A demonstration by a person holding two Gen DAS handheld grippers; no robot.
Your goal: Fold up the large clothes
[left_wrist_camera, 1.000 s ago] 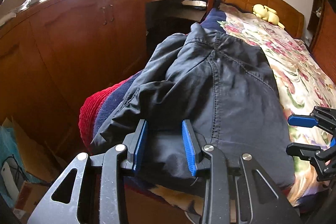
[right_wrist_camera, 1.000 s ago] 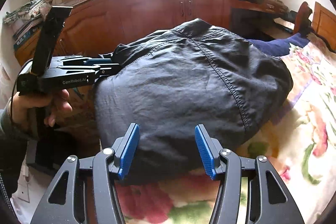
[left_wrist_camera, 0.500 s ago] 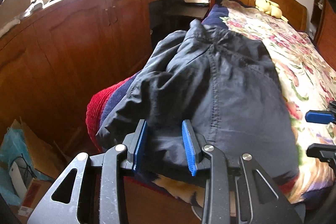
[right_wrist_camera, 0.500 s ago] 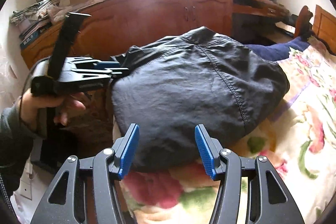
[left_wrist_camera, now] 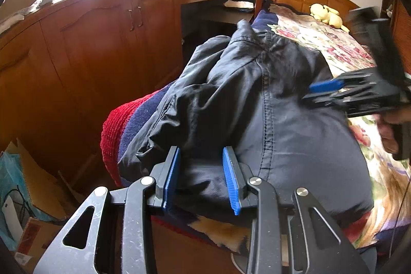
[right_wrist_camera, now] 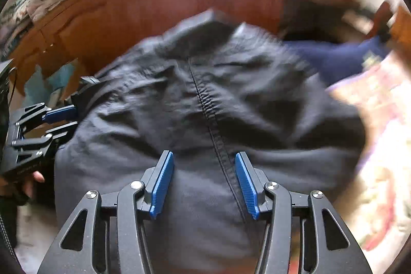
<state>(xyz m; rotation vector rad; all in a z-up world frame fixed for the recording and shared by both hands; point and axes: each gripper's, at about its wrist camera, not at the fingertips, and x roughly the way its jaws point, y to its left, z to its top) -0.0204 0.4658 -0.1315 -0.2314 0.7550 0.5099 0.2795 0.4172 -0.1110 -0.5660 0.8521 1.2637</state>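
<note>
Dark jacket (left_wrist_camera: 269, 114) heaped on the floral bedspread (left_wrist_camera: 328, 43) at the bed's near edge, over a red and navy blanket (left_wrist_camera: 115, 127). Left gripper (left_wrist_camera: 201, 179) low at the garment's near hem, jaws apart, nothing pinched. Right gripper (right_wrist_camera: 204, 184) right over the centre seam, jaws spread wide, cloth beneath but not clamped. Wooden cabinet (left_wrist_camera: 102, 43) alongside, yellow plush toy (left_wrist_camera: 325, 14) by the headboard.

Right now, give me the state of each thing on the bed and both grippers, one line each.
dark jacket: bunched in a rumpled heap on the bed, not yet folded flat
left gripper: open, at the jacket's near edge
right gripper: open, over the jacket's seam
yellow plush toy: lying by the headboard
floral bedspread: spread over the bed
</note>
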